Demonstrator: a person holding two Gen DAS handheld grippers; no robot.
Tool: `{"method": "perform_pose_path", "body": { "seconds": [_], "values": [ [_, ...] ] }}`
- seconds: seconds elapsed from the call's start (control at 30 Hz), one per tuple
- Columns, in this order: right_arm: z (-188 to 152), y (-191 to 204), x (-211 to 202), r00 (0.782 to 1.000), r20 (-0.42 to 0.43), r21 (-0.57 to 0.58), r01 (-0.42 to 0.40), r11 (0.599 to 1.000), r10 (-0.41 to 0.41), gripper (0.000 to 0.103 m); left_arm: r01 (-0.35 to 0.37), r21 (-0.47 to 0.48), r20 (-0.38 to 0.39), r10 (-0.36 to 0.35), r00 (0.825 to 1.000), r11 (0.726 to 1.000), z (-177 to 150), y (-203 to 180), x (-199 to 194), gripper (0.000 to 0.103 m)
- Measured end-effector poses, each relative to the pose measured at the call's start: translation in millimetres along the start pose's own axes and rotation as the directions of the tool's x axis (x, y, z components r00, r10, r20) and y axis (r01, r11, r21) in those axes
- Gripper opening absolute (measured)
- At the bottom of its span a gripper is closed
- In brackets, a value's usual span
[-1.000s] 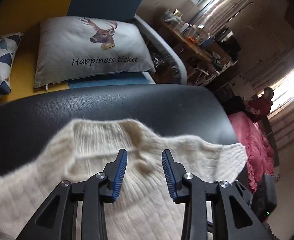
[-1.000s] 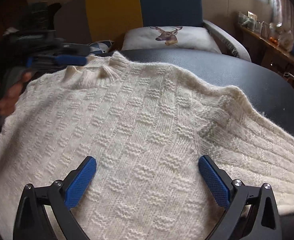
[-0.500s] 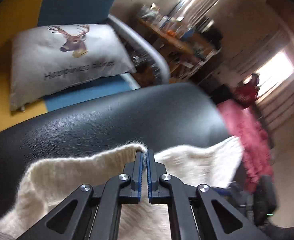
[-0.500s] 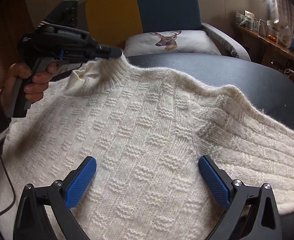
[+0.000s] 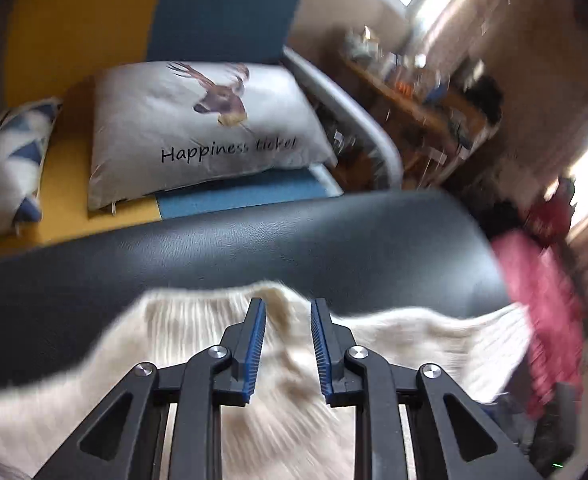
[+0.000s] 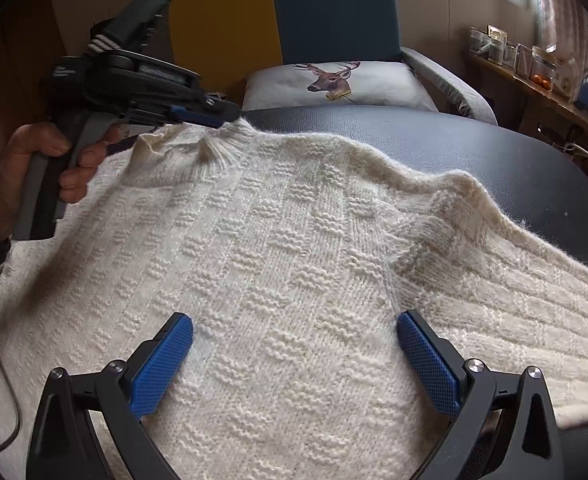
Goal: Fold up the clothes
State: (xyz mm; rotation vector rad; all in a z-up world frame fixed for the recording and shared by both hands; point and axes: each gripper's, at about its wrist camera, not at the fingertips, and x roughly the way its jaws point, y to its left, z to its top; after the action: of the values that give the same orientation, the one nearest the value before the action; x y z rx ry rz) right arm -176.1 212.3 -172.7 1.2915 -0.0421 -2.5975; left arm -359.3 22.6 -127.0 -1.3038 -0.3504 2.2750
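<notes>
A cream knitted sweater [image 6: 294,240] lies spread on a black padded surface [image 6: 473,152], with one sleeve [image 6: 513,292] running off to the right. My left gripper [image 5: 288,304] is open, its blue pads on either side of the ribbed collar [image 5: 278,308] without pinching it. In the right wrist view a hand [image 6: 46,160] holds this left gripper [image 6: 230,114] at the collar [image 6: 214,148]. My right gripper [image 6: 294,320] stands wide open just over the sweater's body, with nothing between its fingers.
Behind the black surface [image 5: 254,248] is a yellow and blue armchair [image 6: 294,20] with a deer pillow [image 5: 198,128] and a triangle-pattern pillow [image 5: 10,160]. A cluttered shelf [image 6: 533,68] lines the right wall. Red fabric [image 5: 533,288] lies past the surface's right edge.
Half a second ago my left gripper was shut on the collar and lifting it; now it has opened and the collar has dropped back. My right gripper has not moved.
</notes>
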Motion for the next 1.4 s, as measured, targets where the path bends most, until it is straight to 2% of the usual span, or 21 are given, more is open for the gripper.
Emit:
{"method": "perform_pose_path", "body": {
  "seconds": [0.13, 0.27, 0.37, 0.43, 0.47, 0.57, 0.6, 0.7, 0.73, 0.87, 0.97, 1.13, 1.23, 1.3, 1.33, 1.4],
  "values": [
    [1.8, -2.3, 1.1, 1.0, 0.005, 0.01, -0.013, 1.0, 0.013, 0.103, -0.019, -0.008, 0.032, 0.019, 0.999, 1.0, -57.9, -9.6, -30.0, 0.022],
    [4.5, -16.9, -6.8, 0.998, 0.014, 0.087, -0.062, 0.994, 0.061, 0.103, -0.058, 0.02, 0.033, 0.057, 0.998, 0.998, -95.0, -14.8, -40.7, 0.022],
    [-0.8, -44.1, -40.0, 0.996, 0.074, 0.18, -0.053, 0.982, 0.04, 0.103, -0.087, 0.042, 0.033, 0.086, 0.996, 0.995, -122.2, -18.5, -48.2, 0.022],
    [-8.2, -75.8, -72.0, 0.991, 0.137, 0.26, -0.039, 0.965, 0.003, 0.103, -0.107, 0.057, 0.033, 0.105, 0.994, 0.993, -140.4, -20.9, -53.2, 0.023],
    [-15.3, -99.5, -89.3, 0.985, 0.172, 0.326, -0.046, 0.944, -0.011, 0.103, -0.116, 0.064, 0.034, 0.114, 0.993, 0.991, -149.5, -22.2, -55.7, 0.024],
    [-38.9, -179.5, -134.3, 0.968, 0.228, 0.536, -0.035, 0.843, -0.105, 0.103, -0.123, 0.068, 0.034, 0.121, 0.992, 0.99, -162.0, -22.3, -58.9, 0.024],
    [-48.8, -210.2, -146.4, 0.962, 0.232, 0.607, -0.026, 0.795, -0.145, 0.103, -0.117, 0.061, 0.034, 0.115, 0.993, 0.991, -162.1, -20.6, -58.8, 0.024],
    [-89.0, -284.4, -179.0, 0.938, 0.266, 0.775, -0.071, 0.628, -0.222, 0.102, -0.093, 0.037, 0.032, 0.092, 0.995, 0.995, -161.0, -14.7, -58.7, 0.024],
    [-102.0, -308.4, -188.9, 0.93, 0.272, 0.819, -0.09, 0.566, -0.246, 0.102, -0.084, 0.03, 0.033, 0.083, 0.996, 0.996, -161.5, -13.1, -59.0, 0.024],
    [-133.2, -366.4, -189.3, 0.922, 0.28, 0.905, -0.161, 0.394, -0.268, 0.097, -0.053, -0.001, 0.038, 0.053, 0.998, 0.999, -162.8, -7.8, -59.1, 0.024],
    [-132.1, -379.2, -187.3, 0.911, 0.312, 0.899, -0.19, 0.395, -0.272, 0.095, -0.031, -0.02, 0.041, 0.031, 0.999, 0.999, -162.6, -4.1, -58.6, 0.024],
    [-113.8, -382.5, -175.5, 0.905, 0.292, 0.883, -0.131, 0.451, -0.308, 0.094, 0.0, -0.048, 0.046, 0.002, 0.999, 0.999, -162.6, 0.3, -59.1, 0.024],
    [-110.2, -381.5, -170.8, 0.906, 0.262, 0.88, -0.082, 0.467, -0.334, 0.081, 0.01, -0.059, 0.049, -0.007, 0.999, 0.998, -163.3, 1.0, -59.4, 0.024],
    [-110.4, -383.7, -168.5, 0.907, 0.243, 0.884, -0.061, 0.463, -0.345, 0.066, 0.013, -0.062, 0.05, -0.01, 0.999, 0.998, -163.3, 1.6, -59.4, 0.024],
    [-110.6, -384.9, -167.4, 0.907, 0.233, 0.886, -0.05, 0.461, -0.35, 0.062, 0.013, -0.062, 0.05, -0.01, 0.999, 0.998, -163.3, 1.4, -59.2, 0.024],
    [-112.8, -388.3, -166.3, 0.909, 0.217, 0.892, -0.036, 0.451, -0.356, 0.045, 0.011, -0.061, 0.051, -0.008, 0.999, 0.998, -163.9, 0.8, -59.3, 0.024]
  ]
}}
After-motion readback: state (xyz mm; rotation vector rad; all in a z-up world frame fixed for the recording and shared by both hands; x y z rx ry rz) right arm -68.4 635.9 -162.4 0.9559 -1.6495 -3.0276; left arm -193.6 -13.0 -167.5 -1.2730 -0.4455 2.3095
